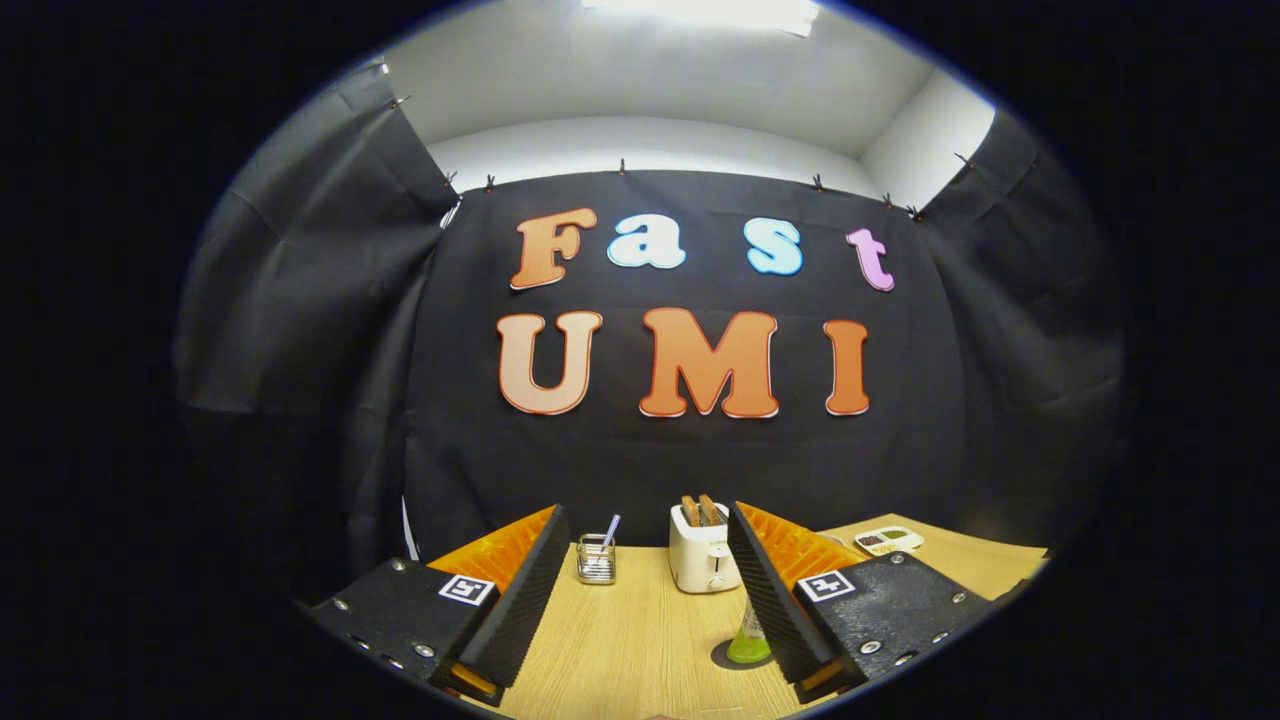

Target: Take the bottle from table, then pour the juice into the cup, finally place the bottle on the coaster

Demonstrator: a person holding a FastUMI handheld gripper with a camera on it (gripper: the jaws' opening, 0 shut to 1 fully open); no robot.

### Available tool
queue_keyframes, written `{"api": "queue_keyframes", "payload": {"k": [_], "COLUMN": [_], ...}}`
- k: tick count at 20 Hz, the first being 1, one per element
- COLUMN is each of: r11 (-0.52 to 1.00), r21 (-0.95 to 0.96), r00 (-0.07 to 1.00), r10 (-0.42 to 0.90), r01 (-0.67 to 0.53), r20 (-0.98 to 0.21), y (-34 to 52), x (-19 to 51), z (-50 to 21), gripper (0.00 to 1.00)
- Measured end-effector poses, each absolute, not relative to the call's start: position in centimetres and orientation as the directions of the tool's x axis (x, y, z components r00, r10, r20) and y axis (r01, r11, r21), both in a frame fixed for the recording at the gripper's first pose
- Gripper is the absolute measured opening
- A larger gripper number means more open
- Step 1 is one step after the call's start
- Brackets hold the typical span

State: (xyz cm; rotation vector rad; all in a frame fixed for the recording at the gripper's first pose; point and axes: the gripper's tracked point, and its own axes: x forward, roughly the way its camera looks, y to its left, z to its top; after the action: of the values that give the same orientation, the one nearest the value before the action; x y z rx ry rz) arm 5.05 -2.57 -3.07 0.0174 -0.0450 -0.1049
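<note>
From the gripper view, the juice bottle (pixel 749 640) stands on the wooden table (pixel 640 640) at about 5 o'clock, just inside the right finger (pixel 770 590). It is probably light, smooth plastic, best taken around its body. The gripper (pixel 645 530) is held level with its jaws wide apart. A toaster (pixel 703 560) sits beyond.

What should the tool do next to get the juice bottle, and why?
Probably shift a little to the right and dip down. The tool is open with nothing between its fingers, and the green bottle stands on a dark coaster, half hidden by the right finger instead of in the gap. The toaster and glass cup stand farther back.
</note>
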Motion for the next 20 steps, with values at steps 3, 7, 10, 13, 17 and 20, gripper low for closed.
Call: {"api": "queue_keyframes", "payload": {"k": [3, 7, 10, 13, 17, 20], "r11": [0.993, 0.996, 0.995, 0.995, 0.993, 0.994], "r21": [0.057, 0.083, 0.088, 0.099, 0.079, 0.074], "r00": [0.987, 0.987, 0.987, 0.986, 0.989, 0.993], "r10": [-0.112, -0.058, -0.048, -0.048, -0.097, -0.09], "r01": [0.106, 0.046, 0.035, 0.032, 0.089, 0.084], "r20": [0.116, 0.148, 0.152, 0.162, 0.114, 0.081], "y": [-2.5, -1.9, -2.1, -2.9, -4.9, -5.0], "x": [4.8, 4.4, 4.4, 4.6, 4.9, 5.6], "z": [-0.2, 2.4, 3.8, 4.4, 3.0, 2.2], "gripper": [0.94, 0.94, 0.94, 0.94, 0.94, 0.94]}}
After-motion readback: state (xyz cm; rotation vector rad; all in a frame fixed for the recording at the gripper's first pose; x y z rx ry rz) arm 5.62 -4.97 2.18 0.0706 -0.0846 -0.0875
